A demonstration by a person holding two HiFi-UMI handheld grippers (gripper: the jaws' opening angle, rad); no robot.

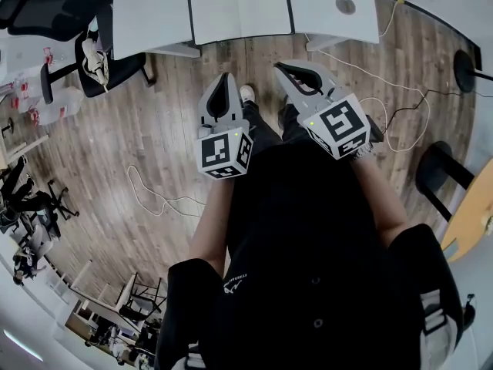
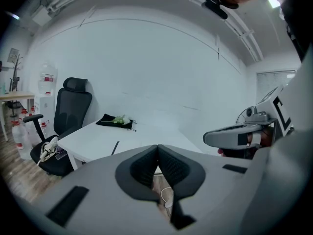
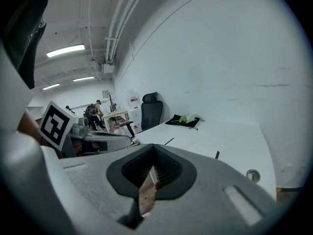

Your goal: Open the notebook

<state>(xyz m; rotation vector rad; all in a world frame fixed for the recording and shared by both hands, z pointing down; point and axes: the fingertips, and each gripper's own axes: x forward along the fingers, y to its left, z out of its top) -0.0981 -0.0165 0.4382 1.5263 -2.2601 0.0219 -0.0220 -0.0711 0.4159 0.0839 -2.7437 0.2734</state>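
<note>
The notebook [image 1: 240, 8] lies spread open, white pages up, on the white table [image 1: 154, 14] at the top of the head view. Both grippers hang over the wooden floor, short of the table's near edge and clear of the notebook. My left gripper [image 1: 222, 82] is shut with nothing between its pads. To its right, my right gripper [image 1: 286, 69] also stands shut and empty. In the left gripper view the left gripper [image 2: 157, 148] points at the table, with the notebook [image 2: 134, 145] just beyond its tips. In the right gripper view the notebook [image 3: 195, 148] lies past the right gripper [image 3: 154, 152].
A black office chair [image 1: 100, 60] stands left of the table, with water bottles [image 1: 23, 91] beyond it. A black cloth with a green sprig [image 2: 116, 120] lies at the table's far end. A cable grommet [image 1: 346, 5] sits right of the notebook. White cables [image 1: 154, 195] trail on the floor.
</note>
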